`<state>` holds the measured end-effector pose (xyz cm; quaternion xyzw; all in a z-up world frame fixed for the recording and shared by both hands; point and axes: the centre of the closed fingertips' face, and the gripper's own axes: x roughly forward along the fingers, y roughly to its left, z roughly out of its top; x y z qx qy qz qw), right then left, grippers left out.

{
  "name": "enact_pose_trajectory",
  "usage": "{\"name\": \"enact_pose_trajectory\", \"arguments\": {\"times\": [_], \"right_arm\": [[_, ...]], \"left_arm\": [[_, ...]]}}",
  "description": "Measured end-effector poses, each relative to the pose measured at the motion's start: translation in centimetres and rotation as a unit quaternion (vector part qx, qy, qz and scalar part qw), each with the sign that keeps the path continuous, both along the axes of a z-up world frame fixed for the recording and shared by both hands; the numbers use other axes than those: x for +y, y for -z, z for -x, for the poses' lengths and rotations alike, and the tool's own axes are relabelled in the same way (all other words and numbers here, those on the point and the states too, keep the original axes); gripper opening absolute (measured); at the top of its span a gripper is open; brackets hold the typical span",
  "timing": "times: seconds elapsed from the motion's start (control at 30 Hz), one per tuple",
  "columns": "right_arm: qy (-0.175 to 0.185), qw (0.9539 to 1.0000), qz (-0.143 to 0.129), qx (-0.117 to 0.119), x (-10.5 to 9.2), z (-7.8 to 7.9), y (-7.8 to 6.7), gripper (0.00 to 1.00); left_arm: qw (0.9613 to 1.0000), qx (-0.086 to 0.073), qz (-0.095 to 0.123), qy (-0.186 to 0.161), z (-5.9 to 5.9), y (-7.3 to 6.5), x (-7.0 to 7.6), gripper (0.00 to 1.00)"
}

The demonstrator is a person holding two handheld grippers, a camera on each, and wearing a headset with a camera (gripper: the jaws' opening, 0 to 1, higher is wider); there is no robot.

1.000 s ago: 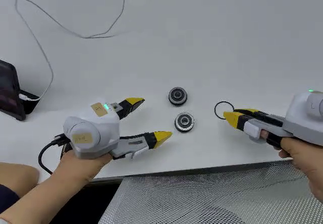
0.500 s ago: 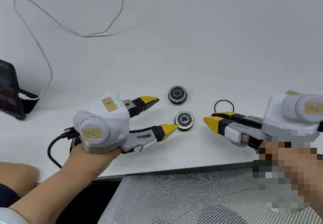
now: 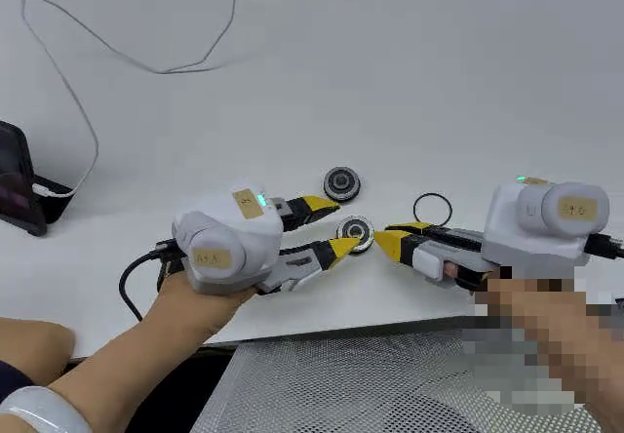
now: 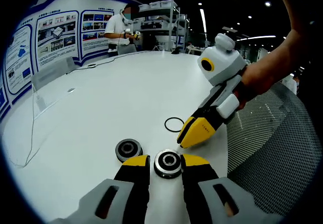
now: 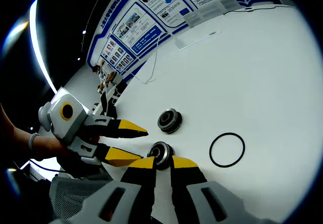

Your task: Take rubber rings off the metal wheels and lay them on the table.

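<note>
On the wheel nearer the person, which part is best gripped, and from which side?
Probably its outer rim, from the person's side. The near wheel lies flat between the open tips of the left hand-held gripper; closing across its round edge should hold it.

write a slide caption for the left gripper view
Left hand-held gripper open around a metal wheel, right hand-held gripper alongside, loose rubber ring beyond.

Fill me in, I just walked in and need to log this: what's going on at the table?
A person holds a two-jaw gripper in each hand over a white table. The left gripper is open, its yellow tips flanking the nearer metal wheel. The right gripper, jaws apparently closed, points at that same wheel from the other side. A second wheel sits just behind, and one loose rubber ring lies flat nearby.
</note>
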<state>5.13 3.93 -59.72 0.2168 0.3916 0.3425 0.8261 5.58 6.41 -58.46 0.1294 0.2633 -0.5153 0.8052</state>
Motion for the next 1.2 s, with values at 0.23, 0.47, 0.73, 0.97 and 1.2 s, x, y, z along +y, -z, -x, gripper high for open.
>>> {"name": "enact_pose_trajectory", "arguments": {"times": [0.23, 0.47, 0.73, 0.97, 1.2], "right_arm": [[0.003, 1.0000, -0.006, 0.005, 0.2, 0.1, 0.2, 0.11], [0.003, 1.0000, -0.006, 0.006, 0.2, 0.0, 0.3, 0.11], [0.004, 0.9999, -0.009, 0.009, 0.2, -0.1, 0.4, 0.12], [0.007, 0.9996, -0.019, 0.021, 0.6, 0.0, 0.7, 0.13], [0.029, 0.9974, -0.049, 0.044, 0.7, -0.2, 1.0, 0.16]], "left_arm": [[0.9991, -0.008, -0.032, 0.026, 0.2, 1.2, -0.2, 0.20], [0.9983, -0.013, -0.038, 0.041, 0.2, 1.5, -0.6, 0.16], [0.9975, -0.011, -0.048, 0.050, 0.2, 1.9, -0.7, 0.16], [0.9972, -0.012, -0.050, 0.055, 0.4, 1.8, -0.3, 0.14], [0.9973, -0.013, -0.048, 0.054, 0.3, 1.8, -0.3, 0.14]]}}
